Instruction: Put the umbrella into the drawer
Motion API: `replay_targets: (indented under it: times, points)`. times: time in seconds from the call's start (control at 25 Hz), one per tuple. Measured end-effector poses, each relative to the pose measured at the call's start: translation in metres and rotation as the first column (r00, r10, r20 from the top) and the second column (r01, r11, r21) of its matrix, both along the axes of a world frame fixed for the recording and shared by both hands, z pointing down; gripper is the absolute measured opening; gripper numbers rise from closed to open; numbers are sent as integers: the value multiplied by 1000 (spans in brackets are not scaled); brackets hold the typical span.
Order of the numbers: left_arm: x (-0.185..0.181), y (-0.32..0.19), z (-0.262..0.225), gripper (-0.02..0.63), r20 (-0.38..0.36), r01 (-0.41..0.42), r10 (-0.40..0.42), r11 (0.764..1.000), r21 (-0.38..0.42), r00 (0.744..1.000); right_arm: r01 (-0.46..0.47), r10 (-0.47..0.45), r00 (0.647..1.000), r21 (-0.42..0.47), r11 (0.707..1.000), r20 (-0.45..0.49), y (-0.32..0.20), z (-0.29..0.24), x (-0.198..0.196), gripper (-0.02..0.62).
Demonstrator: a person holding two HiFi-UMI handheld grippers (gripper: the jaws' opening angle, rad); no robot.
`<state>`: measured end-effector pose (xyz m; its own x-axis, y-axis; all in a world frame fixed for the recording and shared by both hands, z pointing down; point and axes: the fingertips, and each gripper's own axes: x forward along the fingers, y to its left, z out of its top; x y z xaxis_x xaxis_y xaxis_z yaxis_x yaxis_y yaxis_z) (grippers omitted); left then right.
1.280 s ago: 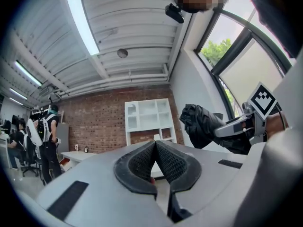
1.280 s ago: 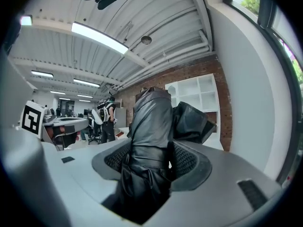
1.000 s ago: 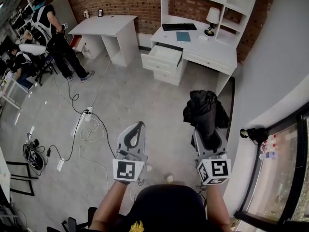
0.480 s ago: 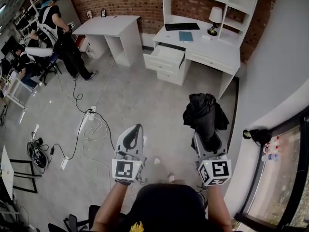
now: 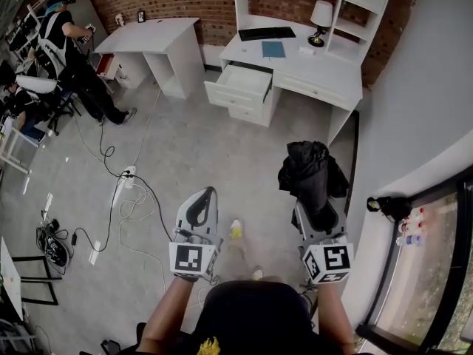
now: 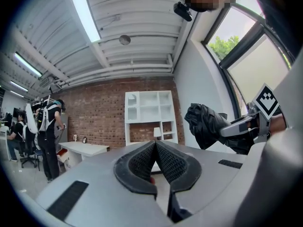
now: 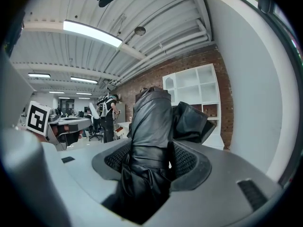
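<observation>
A folded black umbrella (image 5: pixel 312 174) (image 7: pixel 154 126) sticks out forward from my right gripper (image 5: pixel 319 217), whose jaws are shut on its lower part (image 7: pixel 147 167). It also shows at the right of the left gripper view (image 6: pixel 208 125). My left gripper (image 5: pixel 201 211) (image 6: pixel 155 161) is shut with nothing in it, its pads touching. Ahead across the floor stands the white desk (image 5: pixel 310 69) with its top left drawer (image 5: pixel 238 83) pulled open. Both grippers are held at waist height, well short of the desk.
Cables and a power strip (image 5: pixel 126 180) lie on the grey floor to the left. A second white desk (image 5: pixel 151 39) stands at the back left, with people (image 5: pixel 70 46) near it. A keyboard (image 5: pixel 267 32), blue book (image 5: pixel 273 49) and lamp (image 5: pixel 321 17) are on the desk. A wall (image 5: pixel 414 102) runs along the right.
The view has shifted: the desk and open drawer sit slightly further left and higher in the head view. Both grippers keep the same pose and the umbrella stays gripped.
</observation>
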<state>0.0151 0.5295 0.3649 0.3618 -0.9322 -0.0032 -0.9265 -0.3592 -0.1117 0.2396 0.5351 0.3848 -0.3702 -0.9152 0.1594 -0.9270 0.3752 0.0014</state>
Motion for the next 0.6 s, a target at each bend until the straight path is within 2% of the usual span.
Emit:
replay_targets:
  times: [0.32,0.6]
  points:
    - [-20,-111,-20,18,-22,-36,36,999,13,999,-13,12,1000,-23,1000,-21,-98,-15,-29,235]
    - [-65,-214,-32,18,-58,-30,33,998,55,998,-33,33,999,-10,999,-30,-191,-29,-69,235]
